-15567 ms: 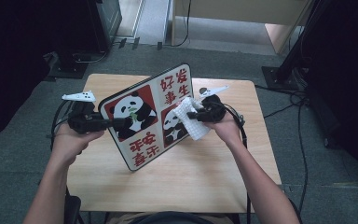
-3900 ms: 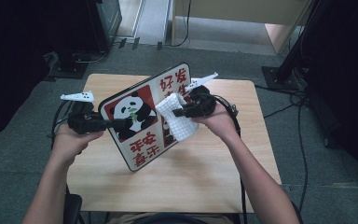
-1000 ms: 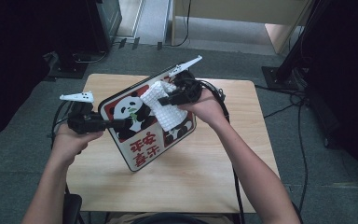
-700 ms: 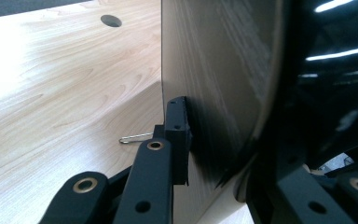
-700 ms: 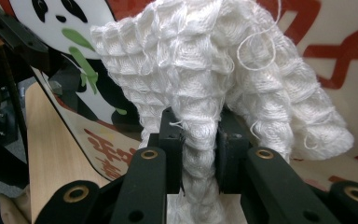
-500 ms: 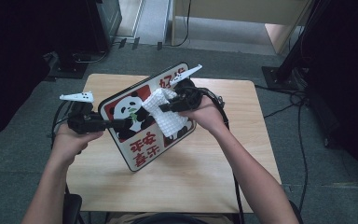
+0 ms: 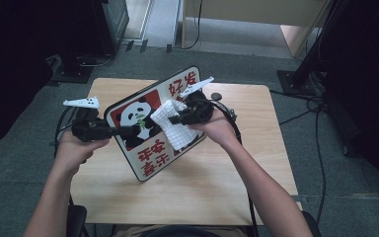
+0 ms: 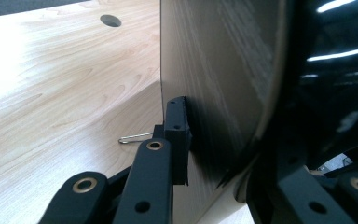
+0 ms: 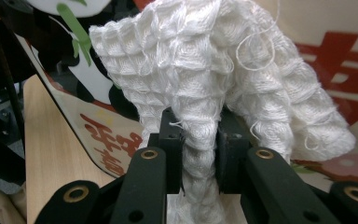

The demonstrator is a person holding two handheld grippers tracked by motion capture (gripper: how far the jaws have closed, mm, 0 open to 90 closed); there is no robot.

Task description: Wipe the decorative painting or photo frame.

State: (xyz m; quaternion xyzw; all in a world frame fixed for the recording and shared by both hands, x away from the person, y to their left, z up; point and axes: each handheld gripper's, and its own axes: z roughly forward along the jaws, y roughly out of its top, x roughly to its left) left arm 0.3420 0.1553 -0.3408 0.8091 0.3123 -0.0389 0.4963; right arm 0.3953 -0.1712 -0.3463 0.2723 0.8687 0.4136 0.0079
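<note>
Moved leftward across the panda sign (image 7: 143,129), the white waffle cloth (image 7: 173,123) is clamped in the right tool (image 7: 173,120), while the sign's edge is gripped by the left tool (image 7: 123,131) above the desk (image 7: 237,163).

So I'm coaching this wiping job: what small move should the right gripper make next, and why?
Probably drag the white cloth down across the panda board toward its lower red characters. The right gripper is shut on the cloth, which lies on the panda picture, and the left gripper clamps the board's edge, holding it tilted up.
</note>
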